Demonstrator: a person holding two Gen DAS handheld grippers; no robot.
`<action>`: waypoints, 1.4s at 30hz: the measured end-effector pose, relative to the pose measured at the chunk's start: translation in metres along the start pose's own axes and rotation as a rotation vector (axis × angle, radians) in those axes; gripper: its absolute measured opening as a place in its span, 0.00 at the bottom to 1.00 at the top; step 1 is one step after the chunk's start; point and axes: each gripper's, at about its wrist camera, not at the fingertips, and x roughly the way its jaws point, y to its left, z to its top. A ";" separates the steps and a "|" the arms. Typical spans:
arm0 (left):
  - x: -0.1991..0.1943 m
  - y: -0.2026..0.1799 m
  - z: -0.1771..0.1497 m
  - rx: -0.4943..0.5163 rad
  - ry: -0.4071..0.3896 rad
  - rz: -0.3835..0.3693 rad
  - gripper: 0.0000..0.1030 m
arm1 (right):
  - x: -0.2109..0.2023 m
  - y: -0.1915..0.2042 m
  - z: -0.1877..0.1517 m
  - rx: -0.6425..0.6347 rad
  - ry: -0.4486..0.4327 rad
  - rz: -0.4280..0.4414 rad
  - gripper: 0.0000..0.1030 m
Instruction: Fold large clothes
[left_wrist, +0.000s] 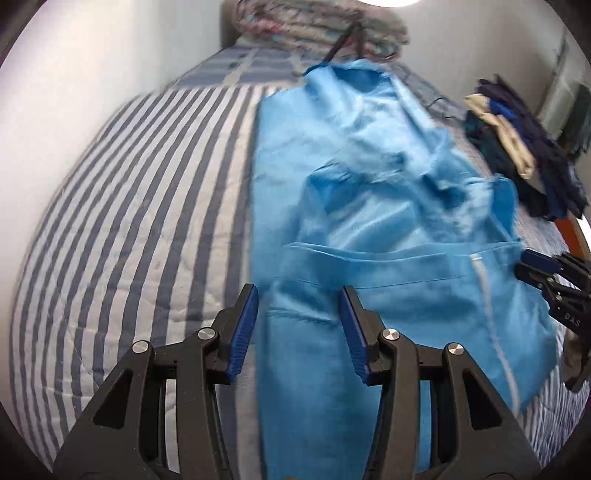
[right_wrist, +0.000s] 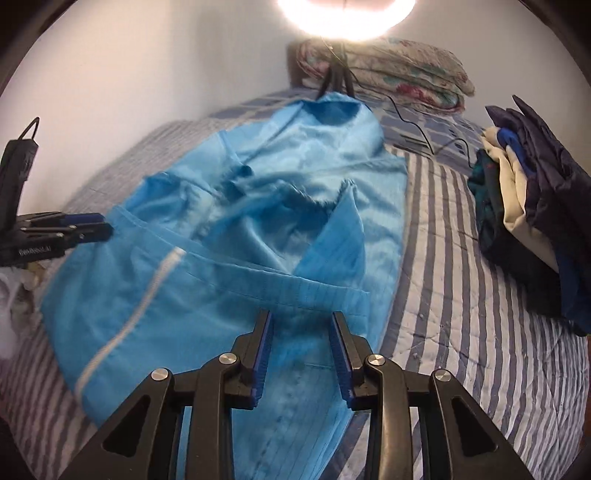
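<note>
A large light-blue garment (left_wrist: 369, 206) with a white zipper lies lengthwise and rumpled on a striped bed; it also shows in the right wrist view (right_wrist: 258, 221). My left gripper (left_wrist: 299, 295) is open, its jaws apart over the garment's near left edge, holding nothing. My right gripper (right_wrist: 301, 317) is open over the garment's near right part, empty. The right gripper also shows at the right edge of the left wrist view (left_wrist: 532, 266), and the left gripper at the left edge of the right wrist view (right_wrist: 92, 227).
The bed has a blue-and-white striped quilt (left_wrist: 140, 221). A pile of dark and cream clothes (right_wrist: 532, 206) sits on the bed's right side. Folded floral bedding (right_wrist: 388, 70) and a tripod with a bright lamp (right_wrist: 336, 77) stand at the far end. A white wall runs on the left.
</note>
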 end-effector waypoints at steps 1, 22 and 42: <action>0.005 0.005 -0.002 -0.015 0.005 -0.008 0.47 | 0.008 -0.002 -0.002 0.003 0.024 -0.026 0.28; -0.058 -0.055 -0.069 0.232 -0.080 0.024 0.46 | -0.051 0.064 -0.071 -0.111 0.051 -0.019 0.25; -0.040 0.051 -0.045 -0.333 0.141 -0.375 0.56 | -0.068 -0.039 -0.074 0.336 0.097 0.321 0.59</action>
